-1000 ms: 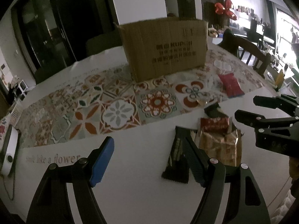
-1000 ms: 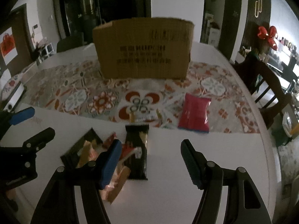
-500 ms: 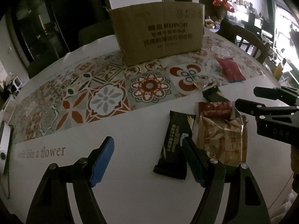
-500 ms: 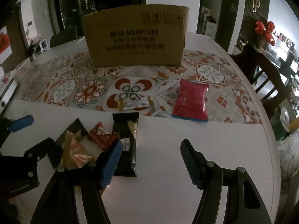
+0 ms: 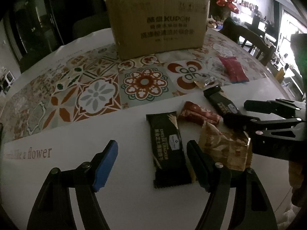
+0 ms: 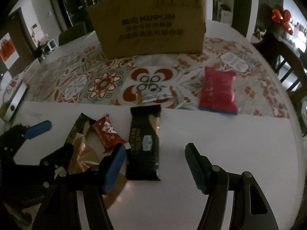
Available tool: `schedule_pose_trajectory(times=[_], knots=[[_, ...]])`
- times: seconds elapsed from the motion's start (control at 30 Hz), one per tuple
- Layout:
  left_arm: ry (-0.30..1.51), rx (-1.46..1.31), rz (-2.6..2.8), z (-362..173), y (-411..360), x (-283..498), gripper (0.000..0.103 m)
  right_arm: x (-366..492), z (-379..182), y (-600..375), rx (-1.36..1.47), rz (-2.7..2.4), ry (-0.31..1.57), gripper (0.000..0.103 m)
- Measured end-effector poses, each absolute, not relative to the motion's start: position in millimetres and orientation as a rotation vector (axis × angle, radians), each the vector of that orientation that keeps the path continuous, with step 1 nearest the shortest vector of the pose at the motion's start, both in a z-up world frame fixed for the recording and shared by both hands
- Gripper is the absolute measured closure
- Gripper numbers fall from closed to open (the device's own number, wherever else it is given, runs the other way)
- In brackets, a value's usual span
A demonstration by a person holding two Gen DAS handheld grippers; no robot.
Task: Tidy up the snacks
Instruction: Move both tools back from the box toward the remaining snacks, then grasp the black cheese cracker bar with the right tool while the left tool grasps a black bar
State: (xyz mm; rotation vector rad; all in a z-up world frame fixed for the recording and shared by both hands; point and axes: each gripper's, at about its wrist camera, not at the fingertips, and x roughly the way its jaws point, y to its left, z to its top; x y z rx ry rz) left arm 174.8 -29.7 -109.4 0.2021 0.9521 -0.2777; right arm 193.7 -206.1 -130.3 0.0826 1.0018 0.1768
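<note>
Both grippers (image 5: 153, 164) (image 6: 155, 163) tilted down over snack packets (image 6: 144, 143)

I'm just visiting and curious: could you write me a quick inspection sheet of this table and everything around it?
Surface: white table with a patterned tile runner across it.
Job's things: cardboard box standing on the runner; two black cracker packets; small red packet; gold crinkled packet; red pouch and a small silver wrapper on the runner.
Clutter: white device at the table's edge.
Tongs: left tongs and right tongs both open, holding nothing.
Cables: nothing seen.
Surroundings: wooden chair, red bow, dark doorways.
</note>
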Motion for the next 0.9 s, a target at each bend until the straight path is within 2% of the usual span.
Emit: schedule_pose_trajectory(times=[0.2, 0.3, 0.4, 0.5, 0.57, 0.6, 0.9], knots=[[0.985, 0.159, -0.286, -116, -29, 183, 0.031, 194, -131, -199, 0.056, 0.167, 0.988, 0.040], [1.001, 0.139, -0.288, -119, -28, 186, 0.037, 196, -131, -196, 0.035, 0.163, 0.978, 0.045], [1.004, 0.136, -0.279, -120, -28, 187, 0.044, 197, -132, -195, 0.026, 0.157, 0.969, 0.051], [1.000, 0.139, -0.279, -120, -27, 187, 0.054, 198, -132, -195, 0.025, 0.174, 0.963, 0.066], [0.997, 0.140, -0.279, -119, -27, 187, 0.066, 198, -132, -195, 0.027, 0.181, 0.963, 0.068], [0.995, 0.139, -0.278, -119, -27, 187, 0.068, 198, -132, -195, 0.029, 0.182, 0.960, 0.069], [0.966, 0.128, -0.255, -109, -24, 184, 0.071, 191, -125, -198, 0.027, 0.156, 0.932, 0.070]])
